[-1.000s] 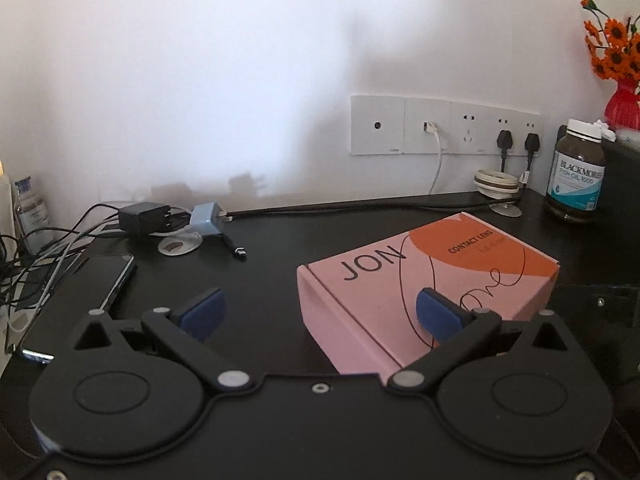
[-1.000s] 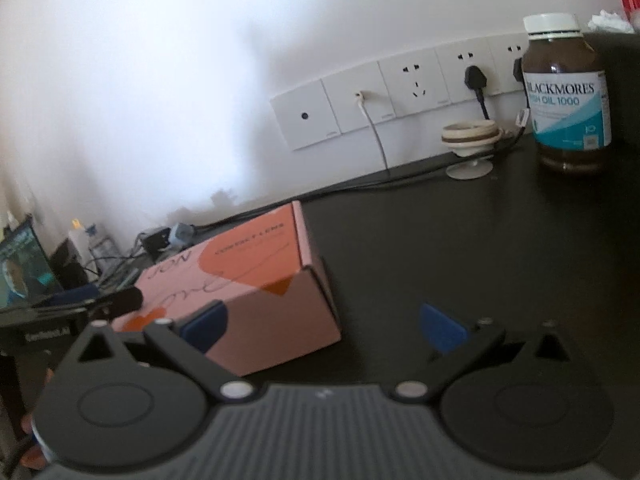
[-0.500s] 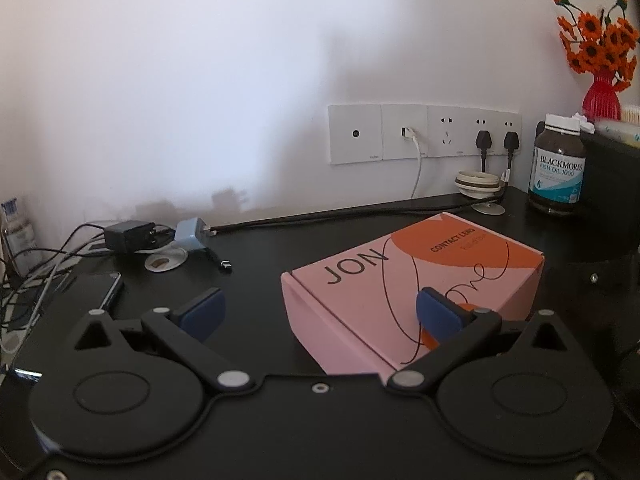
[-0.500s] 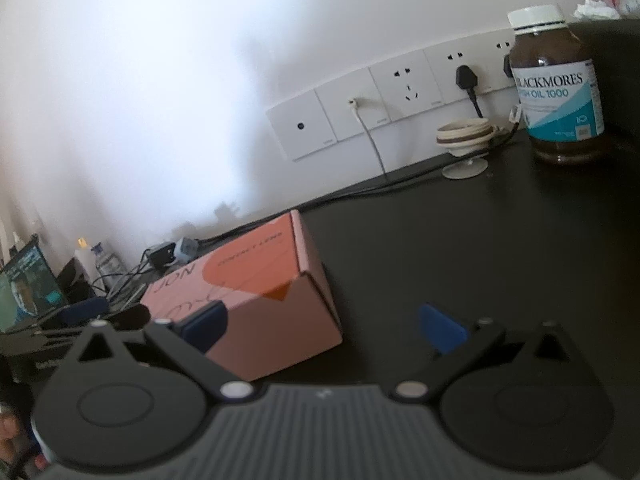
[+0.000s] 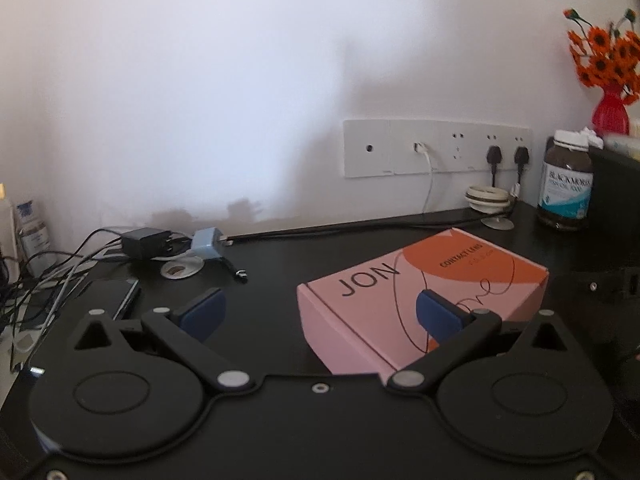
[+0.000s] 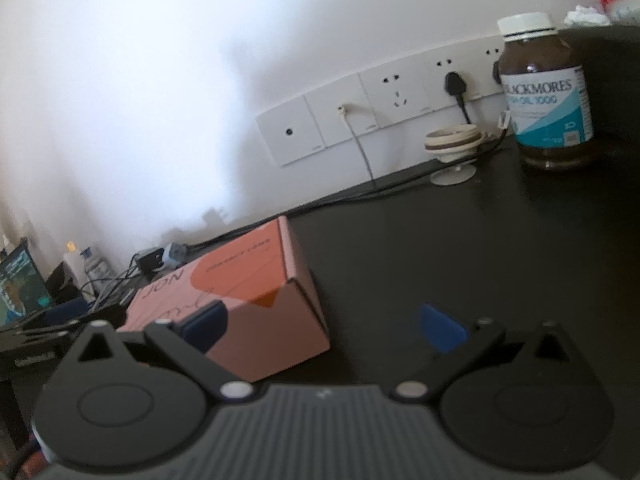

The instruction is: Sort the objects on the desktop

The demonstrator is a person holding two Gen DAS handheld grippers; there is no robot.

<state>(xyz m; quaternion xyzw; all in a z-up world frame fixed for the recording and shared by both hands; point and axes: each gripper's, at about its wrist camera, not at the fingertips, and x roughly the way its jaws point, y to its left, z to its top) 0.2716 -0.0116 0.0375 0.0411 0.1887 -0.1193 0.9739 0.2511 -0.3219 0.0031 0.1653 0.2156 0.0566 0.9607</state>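
A pink and orange box [image 5: 424,280] printed "JON" and "CONTACT LENS" lies flat on the black desk [image 5: 280,264], turned at an angle to the wall. The left gripper [image 5: 318,314] hangs low over the desk with its blue-padded fingers [image 5: 200,312] spread wide and nothing between them; the box sits ahead and to its right side, so that the right pad overlaps the box's top in this view, though whether it touches the cardboard cannot be told. In the right wrist view the same box [image 6: 240,296] lies ahead and to the left of the right gripper [image 6: 322,326], whose fingers [image 6: 440,330] are likewise spread apart and empty; the left pad shows in front of the near corner of the box, the right pad over bare desk [image 6: 440,248]. Farther back on the right stands a brown Blackmores fish oil bottle [image 6: 546,92] with a white cap, upright, close to the wall. Beside it sits a small cream cable winder [image 6: 454,144] on a suction base. A row of white wall sockets [image 5: 436,152] carries a white cable and two black plugs. At the left rear of the desk lie a black charger [image 5: 142,242], a grey-blue adapter [image 5: 206,242], tangled cables and a dark phone [image 5: 108,298]. Orange flowers in a red vase [image 5: 608,76] stand at the far right.
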